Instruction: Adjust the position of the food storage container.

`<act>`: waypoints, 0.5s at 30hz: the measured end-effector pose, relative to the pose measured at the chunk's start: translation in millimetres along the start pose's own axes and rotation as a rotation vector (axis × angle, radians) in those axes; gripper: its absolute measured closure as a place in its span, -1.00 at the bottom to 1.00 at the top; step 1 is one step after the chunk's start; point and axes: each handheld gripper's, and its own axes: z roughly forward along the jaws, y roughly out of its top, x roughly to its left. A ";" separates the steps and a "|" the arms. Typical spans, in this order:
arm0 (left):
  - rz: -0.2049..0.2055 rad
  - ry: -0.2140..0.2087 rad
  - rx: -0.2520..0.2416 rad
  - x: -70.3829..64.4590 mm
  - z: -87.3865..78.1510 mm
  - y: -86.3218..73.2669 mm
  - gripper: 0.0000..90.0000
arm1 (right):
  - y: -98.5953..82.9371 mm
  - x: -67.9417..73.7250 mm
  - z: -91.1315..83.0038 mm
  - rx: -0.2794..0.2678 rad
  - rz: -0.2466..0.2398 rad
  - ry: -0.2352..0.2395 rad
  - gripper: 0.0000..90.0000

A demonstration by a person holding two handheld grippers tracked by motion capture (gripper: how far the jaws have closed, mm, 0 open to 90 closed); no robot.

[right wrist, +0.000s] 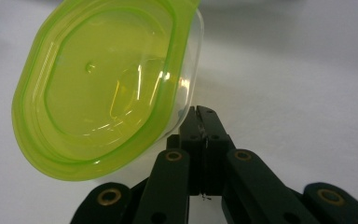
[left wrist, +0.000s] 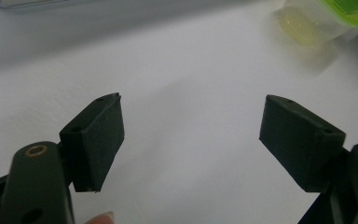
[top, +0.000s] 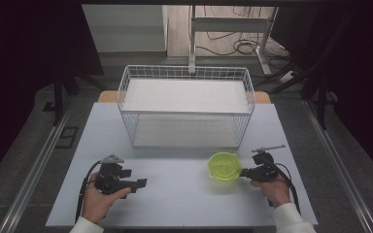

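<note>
A clear plastic container with a translucent green lid (top: 225,166) is at the table's front right, just left of my right gripper (top: 245,172). In the right gripper view the container (right wrist: 102,88) is tilted, and my right gripper (right wrist: 200,122) has its jaws pressed together at the container's near edge, shut on its rim. My left gripper (top: 138,184) is at the front left, pointing right over bare table. Its jaws stand wide apart with nothing between them in the left gripper view (left wrist: 193,135), where the container (left wrist: 326,18) shows far off at the top right.
A white wire basket (top: 187,104) with a shelf inside stands at the back middle of the pale table (top: 175,199). Table edges run close to both hands at the front. Cables and a stand lie on the floor beyond.
</note>
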 end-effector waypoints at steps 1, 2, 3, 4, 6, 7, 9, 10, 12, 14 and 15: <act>0.000 0.000 0.000 0.0 0.0 0.0 -0.52 | 0.0 0.0 0.0 0.000 0.000 0.000 0.98; 0.000 0.000 0.000 0.0 -0.1 0.0 -0.52 | -0.7 1.5 0.9 0.004 0.003 0.005 0.98; 0.000 0.000 0.000 0.0 -0.1 0.0 -0.52 | -1.1 2.6 1.5 0.008 0.004 0.006 0.98; 0.000 0.000 -0.001 0.0 -0.2 0.0 -0.52 | -1.1 2.6 1.5 0.008 0.004 0.006 0.98; 0.000 0.000 -0.001 0.0 -0.2 0.1 -0.51 | -2.0 4.7 2.8 0.013 0.001 0.005 0.98; 0.000 0.000 -0.001 0.0 -0.1 0.1 -0.52 | -3.0 7.0 4.3 0.015 0.003 0.008 0.98; -0.001 -0.001 -0.001 -0.1 -0.1 0.1 -0.51 | -3.2 7.6 4.8 0.016 0.002 0.007 0.98; -0.001 -0.001 -0.001 0.0 -0.1 0.2 -0.51 | -3.6 8.7 5.3 0.017 0.003 0.007 0.98; 0.000 -0.001 -0.002 0.0 0.0 0.3 -0.51 | -4.5 10.8 7.6 0.020 0.003 0.003 0.98; 0.000 -0.001 0.000 0.2 0.2 0.3 -0.51 | -4.2 11.8 9.0 0.017 0.003 0.006 0.98; 0.001 -0.002 0.002 0.1 0.4 0.4 -0.52 | -3.8 12.5 9.9 0.015 0.001 0.007 0.98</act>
